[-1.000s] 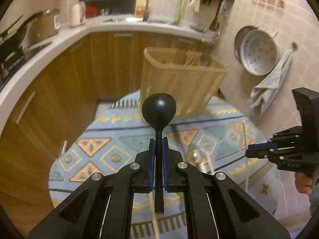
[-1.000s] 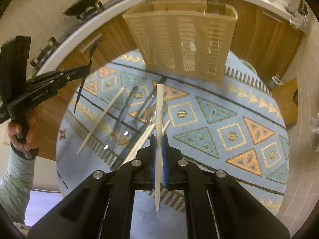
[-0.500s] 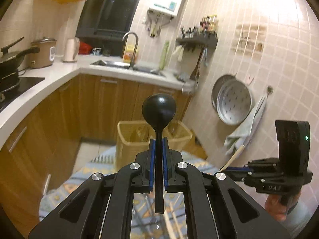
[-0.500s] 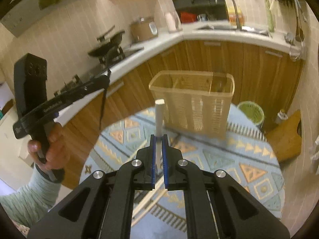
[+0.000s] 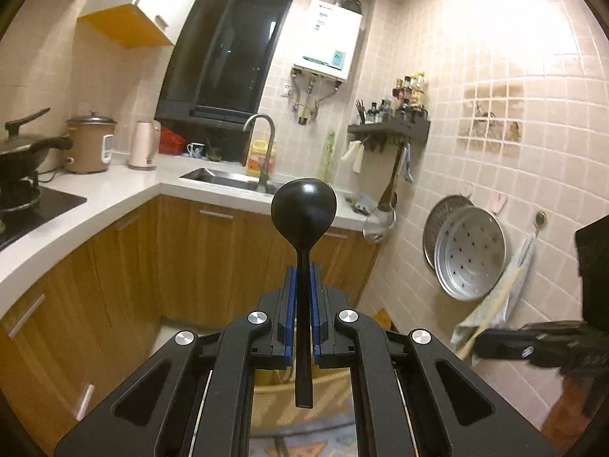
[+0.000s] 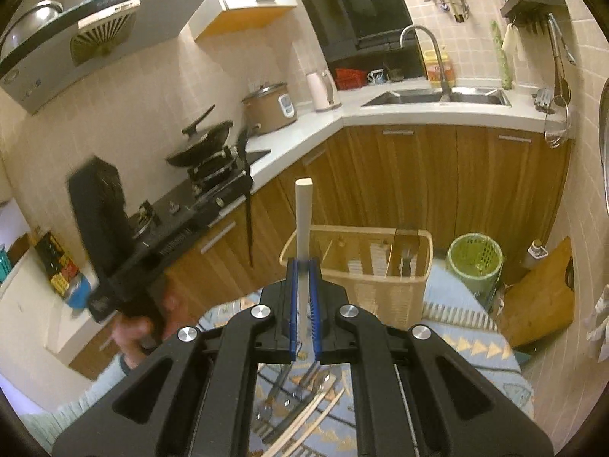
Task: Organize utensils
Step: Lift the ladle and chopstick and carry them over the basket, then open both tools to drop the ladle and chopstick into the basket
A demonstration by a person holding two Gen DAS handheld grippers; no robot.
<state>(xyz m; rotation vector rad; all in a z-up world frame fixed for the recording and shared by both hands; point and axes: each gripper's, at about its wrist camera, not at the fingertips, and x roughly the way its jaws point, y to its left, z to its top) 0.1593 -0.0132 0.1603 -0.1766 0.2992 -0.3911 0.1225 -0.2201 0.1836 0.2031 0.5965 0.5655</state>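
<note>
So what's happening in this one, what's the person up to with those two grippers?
A person in a kitchen is sorting utensils with a gripper in each hand. The left gripper is shut on a black spoon, bowl end forward. The right gripper is shut on a pale wooden utensil handle. Both are held up in the air. Ahead on the patterned tablecloth stands a beige slatted utensil basket, and more utensils lie loose near the right gripper, not yet sorted.
</note>
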